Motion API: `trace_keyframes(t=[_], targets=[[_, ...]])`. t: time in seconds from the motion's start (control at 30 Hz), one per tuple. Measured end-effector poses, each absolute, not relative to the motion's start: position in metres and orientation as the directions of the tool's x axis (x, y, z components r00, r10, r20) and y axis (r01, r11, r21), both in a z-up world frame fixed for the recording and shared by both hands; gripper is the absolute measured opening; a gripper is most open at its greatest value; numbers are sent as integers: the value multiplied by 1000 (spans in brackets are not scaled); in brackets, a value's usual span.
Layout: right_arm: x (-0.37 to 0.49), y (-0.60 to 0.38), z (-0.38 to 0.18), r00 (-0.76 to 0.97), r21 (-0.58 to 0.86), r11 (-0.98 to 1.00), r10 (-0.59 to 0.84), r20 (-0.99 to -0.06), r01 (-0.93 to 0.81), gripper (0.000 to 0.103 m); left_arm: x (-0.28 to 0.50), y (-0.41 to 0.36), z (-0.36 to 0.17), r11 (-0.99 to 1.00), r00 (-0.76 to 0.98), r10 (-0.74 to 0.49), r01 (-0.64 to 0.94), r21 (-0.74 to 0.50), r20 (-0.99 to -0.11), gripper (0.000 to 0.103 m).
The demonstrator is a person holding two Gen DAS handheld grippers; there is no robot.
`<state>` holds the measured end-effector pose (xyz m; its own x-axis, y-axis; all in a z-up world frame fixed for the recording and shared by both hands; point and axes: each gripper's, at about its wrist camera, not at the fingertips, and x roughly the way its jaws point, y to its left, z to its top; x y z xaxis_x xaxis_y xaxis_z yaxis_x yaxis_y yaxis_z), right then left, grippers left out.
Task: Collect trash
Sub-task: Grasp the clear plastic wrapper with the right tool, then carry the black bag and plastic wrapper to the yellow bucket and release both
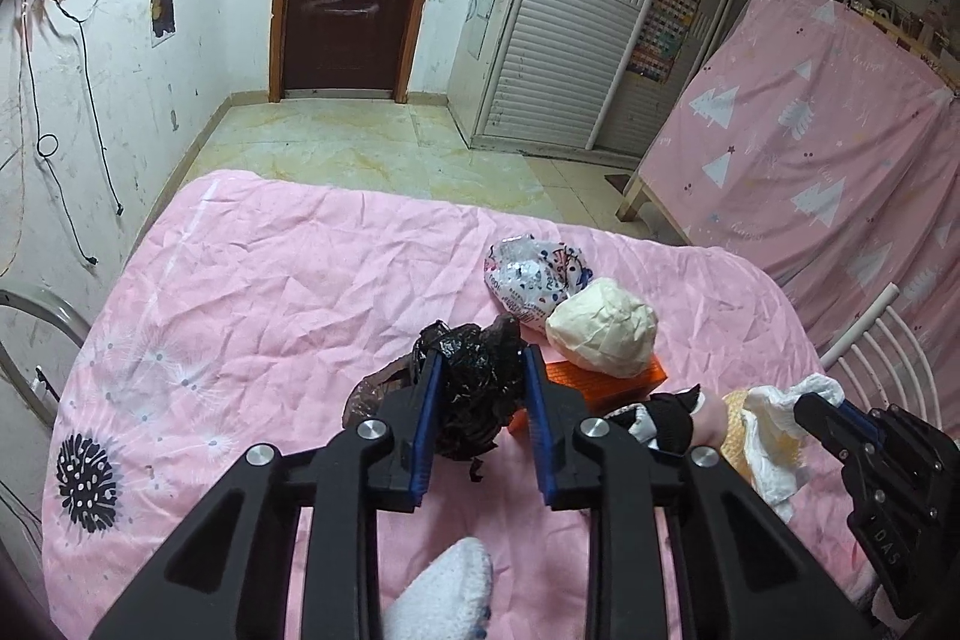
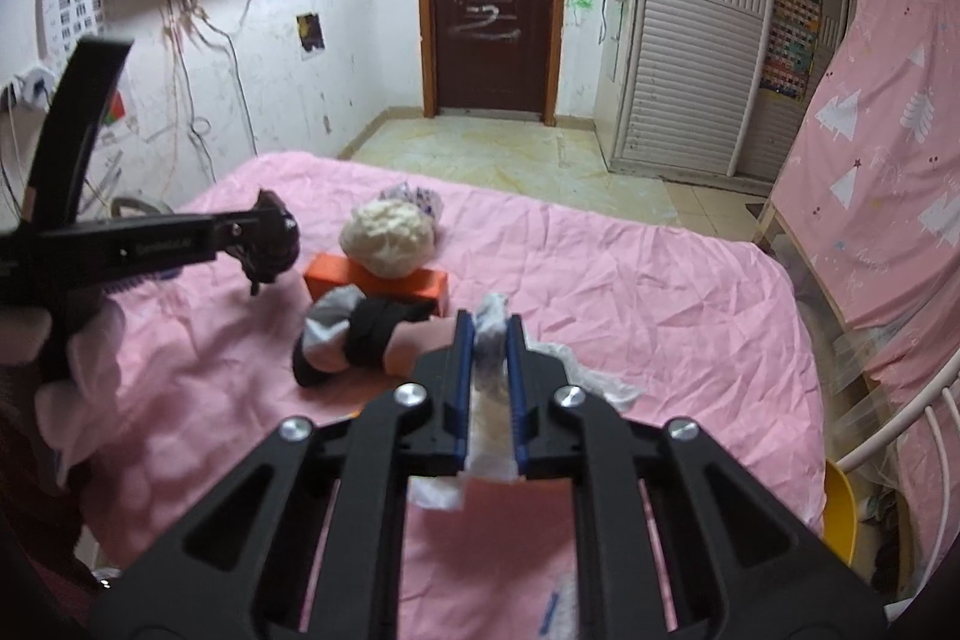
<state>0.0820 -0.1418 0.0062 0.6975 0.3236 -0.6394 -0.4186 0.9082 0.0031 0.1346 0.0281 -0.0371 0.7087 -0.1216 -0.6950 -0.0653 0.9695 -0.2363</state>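
My left tool [image 1: 483,370] grips the black bag [image 1: 474,388]; my right tool [image 2: 487,334] clamps white tissue [image 2: 489,340]. The remaining cream wad [image 1: 602,335] lies beyond, nearer my left.

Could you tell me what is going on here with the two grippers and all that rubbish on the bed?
A person is collecting trash off a pink bedsheet with a hand-held gripper in each hand. The left gripper is closed on a crumpled black plastic bag, and the right gripper is clamped on a white tissue. Not yet picked up are a cream paper ball resting on an orange box, a printed wrapper behind them, and a black-and-white sock.
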Motion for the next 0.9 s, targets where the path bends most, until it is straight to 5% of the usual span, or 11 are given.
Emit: trace_keyframes(t=[0.9], targets=[[59, -227, 57, 822, 99, 951, 305, -481, -294, 10, 101, -24, 22, 978, 785, -160, 45, -203, -598, 17]])
